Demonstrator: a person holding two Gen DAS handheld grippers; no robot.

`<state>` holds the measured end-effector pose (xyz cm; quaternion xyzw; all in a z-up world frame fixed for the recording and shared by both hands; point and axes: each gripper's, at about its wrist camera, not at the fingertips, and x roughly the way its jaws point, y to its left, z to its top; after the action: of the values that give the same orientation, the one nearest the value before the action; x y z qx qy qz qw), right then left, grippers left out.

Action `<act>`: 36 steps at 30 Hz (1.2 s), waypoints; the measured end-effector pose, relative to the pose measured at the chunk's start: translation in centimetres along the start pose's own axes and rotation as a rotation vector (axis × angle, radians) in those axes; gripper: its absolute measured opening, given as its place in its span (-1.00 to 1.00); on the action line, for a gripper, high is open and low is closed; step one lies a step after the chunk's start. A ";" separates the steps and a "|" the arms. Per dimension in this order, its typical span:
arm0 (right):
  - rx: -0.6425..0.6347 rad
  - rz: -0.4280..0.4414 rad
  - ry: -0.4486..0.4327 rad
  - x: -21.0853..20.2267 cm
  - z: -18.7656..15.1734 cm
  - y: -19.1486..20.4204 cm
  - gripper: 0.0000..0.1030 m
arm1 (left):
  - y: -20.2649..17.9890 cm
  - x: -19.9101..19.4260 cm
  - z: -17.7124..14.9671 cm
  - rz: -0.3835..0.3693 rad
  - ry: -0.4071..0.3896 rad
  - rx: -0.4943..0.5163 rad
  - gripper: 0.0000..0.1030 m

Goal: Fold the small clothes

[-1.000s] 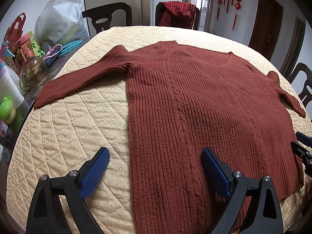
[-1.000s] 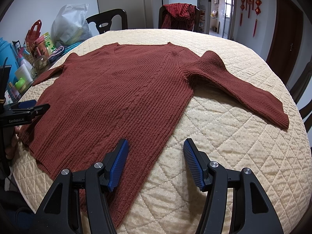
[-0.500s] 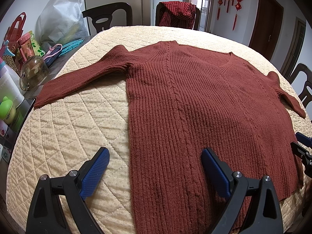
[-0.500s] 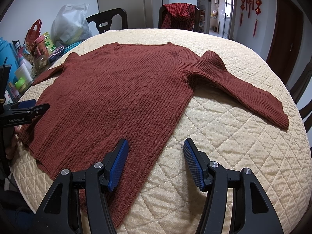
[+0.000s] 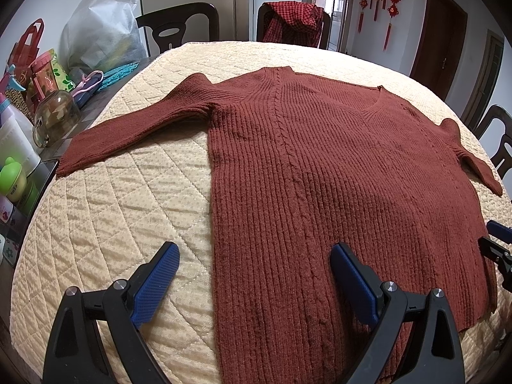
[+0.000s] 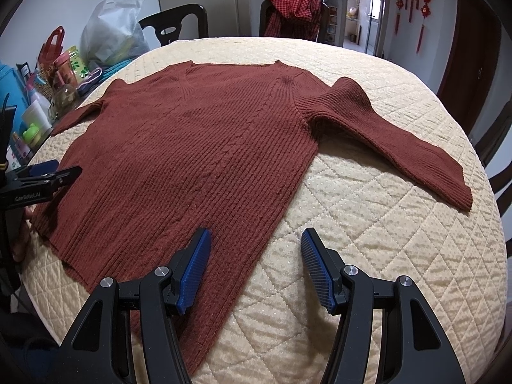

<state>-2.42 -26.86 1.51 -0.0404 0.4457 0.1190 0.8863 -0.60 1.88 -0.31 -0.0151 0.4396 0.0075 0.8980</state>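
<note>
A rust-red ribbed sweater (image 5: 336,172) (image 6: 198,147) lies flat and face up on a quilted beige table cover, both sleeves spread out to the sides. My left gripper (image 5: 254,265) is open above the sweater's left side edge near the hem, holding nothing. My right gripper (image 6: 256,249) is open above the sweater's right side edge near the hem, also holding nothing. The left sleeve (image 5: 128,134) reaches toward the table's left rim; the right sleeve (image 6: 393,147) angles down to the right. The left gripper (image 6: 41,180) also shows at the right wrist view's left edge.
The quilted cover (image 5: 112,224) spans a round table. Bags, a glass jar (image 5: 54,121), bottles and cups crowd the left rim. Dark chairs (image 5: 179,28) stand behind, one draped with a red checked cloth (image 5: 294,22). Another chair (image 5: 499,140) stands at right.
</note>
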 end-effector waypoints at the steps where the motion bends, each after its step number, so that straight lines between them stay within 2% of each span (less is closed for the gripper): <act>1: -0.001 0.001 -0.002 -0.1 0.0 0.1 0.15 | 0.0 0.1 0.1 0.000 0.002 0.000 0.89; 11: -0.028 0.018 -0.043 -1.5 0.7 1.5 0.15 | 0.1 0.1 1.1 -0.001 0.021 -0.019 0.80; 24: -0.065 0.042 -0.065 -0.9 3.6 2.8 0.15 | 2.4 -1.0 3.6 0.048 -0.044 -0.062 0.78; 29: -0.081 0.051 -0.069 -0.3 4.7 3.2 0.15 | 4.1 -0.2 4.7 0.070 -0.048 -0.076 0.78; 31: -0.090 0.054 -0.070 0.1 5.3 3.3 0.15 | 5.1 0.3 5.2 0.078 -0.044 -0.090 0.71; 36: -0.104 0.063 -0.071 0.9 6.3 3.5 0.15 | 9.9 1.5 6.0 0.125 -0.045 -0.191 0.62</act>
<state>2.18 -22.20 4.68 -0.0681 0.4084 0.1712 0.8940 4.85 11.96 1.99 -0.0729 0.4165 0.1058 0.9000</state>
